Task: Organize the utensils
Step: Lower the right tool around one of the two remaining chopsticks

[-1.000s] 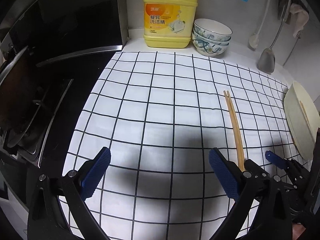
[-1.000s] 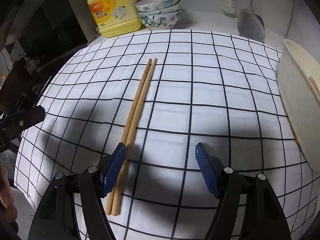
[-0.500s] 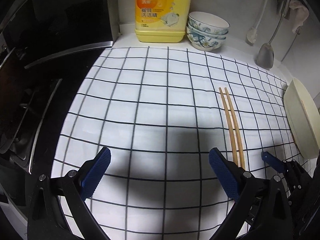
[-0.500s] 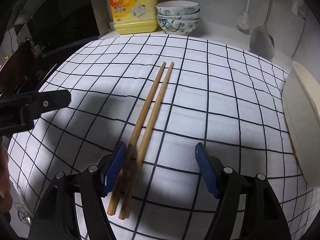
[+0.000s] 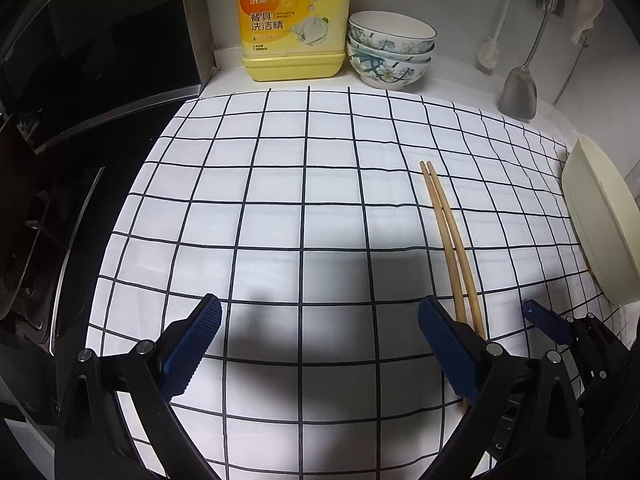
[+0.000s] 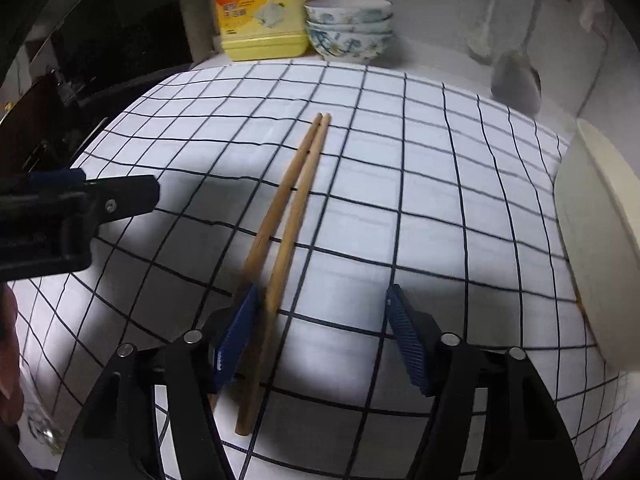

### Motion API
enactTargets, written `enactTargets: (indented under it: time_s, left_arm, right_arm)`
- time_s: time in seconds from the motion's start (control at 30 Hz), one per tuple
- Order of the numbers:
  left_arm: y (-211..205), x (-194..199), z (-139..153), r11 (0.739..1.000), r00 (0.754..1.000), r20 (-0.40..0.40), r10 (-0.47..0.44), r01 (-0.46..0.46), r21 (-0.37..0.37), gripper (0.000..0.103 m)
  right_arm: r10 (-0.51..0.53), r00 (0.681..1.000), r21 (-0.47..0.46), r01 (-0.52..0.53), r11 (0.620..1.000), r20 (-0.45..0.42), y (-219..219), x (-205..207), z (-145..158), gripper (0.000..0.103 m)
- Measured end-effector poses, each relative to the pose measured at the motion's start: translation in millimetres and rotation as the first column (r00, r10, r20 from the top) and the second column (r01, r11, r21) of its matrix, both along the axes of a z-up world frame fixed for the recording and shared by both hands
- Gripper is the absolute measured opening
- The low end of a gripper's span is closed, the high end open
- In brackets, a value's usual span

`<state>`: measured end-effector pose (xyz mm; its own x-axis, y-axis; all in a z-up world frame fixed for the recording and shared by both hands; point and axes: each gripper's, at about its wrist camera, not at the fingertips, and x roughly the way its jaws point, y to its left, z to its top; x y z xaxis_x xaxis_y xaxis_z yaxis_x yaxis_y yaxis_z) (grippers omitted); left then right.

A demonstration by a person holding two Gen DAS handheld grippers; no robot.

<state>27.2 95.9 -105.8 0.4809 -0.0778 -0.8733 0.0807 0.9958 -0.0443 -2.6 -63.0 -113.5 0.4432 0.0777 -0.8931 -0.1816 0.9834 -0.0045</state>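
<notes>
Two wooden chopsticks [image 6: 298, 196] lie on the checked cloth [image 6: 420, 184], tips together at the far end and spread apart toward me. My right gripper [image 6: 322, 304] hangs low over their near ends and its jaws are closing. One stick lies just inside the left pad [image 6: 236, 332]; the other runs against or behind it. The right pad [image 6: 408, 340] is well clear of both. In the left wrist view the chopsticks [image 5: 448, 232] lie right of my left gripper [image 5: 320, 320], which is open and empty over the cloth.
A cream oval container [image 5: 600, 220] stands at the cloth's right edge. A yellow detergent jug [image 5: 292, 20], stacked patterned bowls [image 5: 390, 52] and a hanging metal spatula [image 5: 520, 92] line the back wall. A dark stove [image 5: 60, 160] borders the left.
The right gripper's jaws have narrowed and shifted so the chopsticks sit inside by the left pad. The sticks' near ends have spread apart. The left gripper has drifted forward a little.
</notes>
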Motion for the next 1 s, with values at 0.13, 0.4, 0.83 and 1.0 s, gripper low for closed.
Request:
enactTargets:
  time_s: [0.13,0.4,0.83,1.0]
  left_arm:
    - [-6.6,1.9,-4.8,1.0,1.0,-0.005,-0.009,0.009,-0.004,0.097]
    - [-42.6,8.7,-17.3,0.998,0.998,-0.003,-0.061,0.061,0.002,0.097]
    - [-66.8,12.5,-36.8,0.995,0.996,-0.006,-0.089,0.089,0.039,0.086]
    - [-76.4,7.2,-30.1,0.99,0.99,0.017,-0.14,0.14,0.034,0.05]
  right_arm:
    - [-0.003,1.0,0.004,0.003,1.0,0.011,-12.6,2.5,1.2,0.043]
    - [-0.04,0.999,0.015,0.039,0.999,0.021,-58.5,12.2,-1.1,0.043]
    - [0.088,0.996,0.016,-0.088,0.996,0.027,-66.9,28.2,-3.7,0.043]
    - [0.106,0.994,0.013,-0.107,0.994,0.028,-60.9,30.3,-3.3,0.023]
